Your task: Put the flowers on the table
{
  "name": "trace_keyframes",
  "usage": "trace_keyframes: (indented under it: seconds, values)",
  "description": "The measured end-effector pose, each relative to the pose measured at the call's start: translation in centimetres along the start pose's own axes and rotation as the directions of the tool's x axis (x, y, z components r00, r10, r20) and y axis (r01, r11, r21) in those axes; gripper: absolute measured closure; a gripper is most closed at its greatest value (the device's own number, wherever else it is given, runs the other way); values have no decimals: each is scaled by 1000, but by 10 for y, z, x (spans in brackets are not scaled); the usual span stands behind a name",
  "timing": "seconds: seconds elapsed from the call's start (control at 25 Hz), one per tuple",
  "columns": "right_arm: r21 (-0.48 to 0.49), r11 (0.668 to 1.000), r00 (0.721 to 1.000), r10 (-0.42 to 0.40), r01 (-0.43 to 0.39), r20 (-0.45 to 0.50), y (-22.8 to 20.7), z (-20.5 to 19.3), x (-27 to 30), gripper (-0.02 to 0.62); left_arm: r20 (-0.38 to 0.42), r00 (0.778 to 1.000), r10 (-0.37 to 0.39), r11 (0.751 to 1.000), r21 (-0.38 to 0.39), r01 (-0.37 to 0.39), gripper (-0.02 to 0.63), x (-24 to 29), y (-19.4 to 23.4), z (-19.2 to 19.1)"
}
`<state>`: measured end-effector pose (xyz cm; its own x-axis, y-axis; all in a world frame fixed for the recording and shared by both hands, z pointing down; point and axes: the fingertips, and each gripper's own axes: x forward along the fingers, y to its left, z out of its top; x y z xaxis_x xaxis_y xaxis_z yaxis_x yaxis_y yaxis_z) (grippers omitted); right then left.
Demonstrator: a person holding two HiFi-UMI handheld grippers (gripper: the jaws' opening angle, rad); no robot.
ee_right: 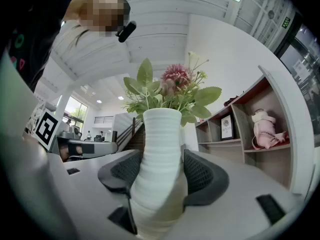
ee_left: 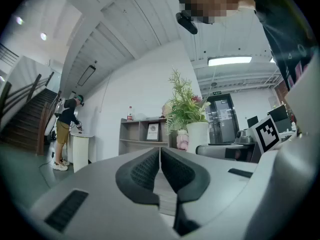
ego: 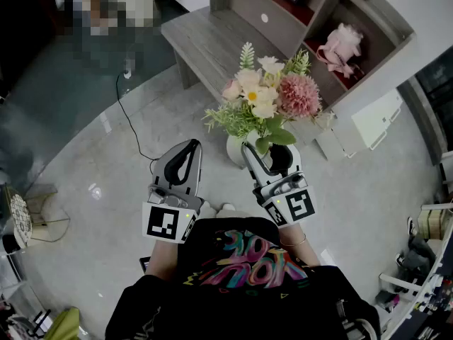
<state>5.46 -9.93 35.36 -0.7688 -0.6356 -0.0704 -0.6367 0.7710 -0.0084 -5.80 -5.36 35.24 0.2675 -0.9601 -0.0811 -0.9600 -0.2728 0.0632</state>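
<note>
The glossy grey floor (ego: 106, 190) lies below you; the grey table (ego: 205, 41) stands at 11 o'clock, well apart. Your right gripper (ego: 272, 154) pinches the upright white vase (ee_right: 160, 149) holding the flowers (ego: 265, 94). At its 9 o'clock, your left gripper (ego: 190, 151) has its jaws pressed together, empty.

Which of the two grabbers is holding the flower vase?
The right gripper: its jaws clamp the white vase of flowers between them. The left gripper has its jaws shut together with nothing in them.
</note>
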Motion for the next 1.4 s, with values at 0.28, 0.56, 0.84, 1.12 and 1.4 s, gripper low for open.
trace_keyframes:
  seconds: [0.28,0.56,0.84,1.12,1.4]
  values:
    - [-2,1000,1000,6,-6,4,-1,-1,-1,307,-1,1000,2,1000,2,-2,574,1,-2,-3]
    - [7,999,999,36,-36,16,-3,-3,-1,307,-7,999,34,999,15,-34,574,-1,-4,-6]
    - [23,997,998,70,-70,-4,-8,-11,0,307,-30,996,80,997,15,-79,574,-5,-8,-10]
    - [20,997,997,76,-75,-24,-18,-19,-40,307,-30,995,99,995,10,-99,574,-18,-47,-20]
    - [-4,997,997,71,-72,-28,-11,-2,-119,307,-3,993,117,993,1,-117,574,-63,-116,-7]
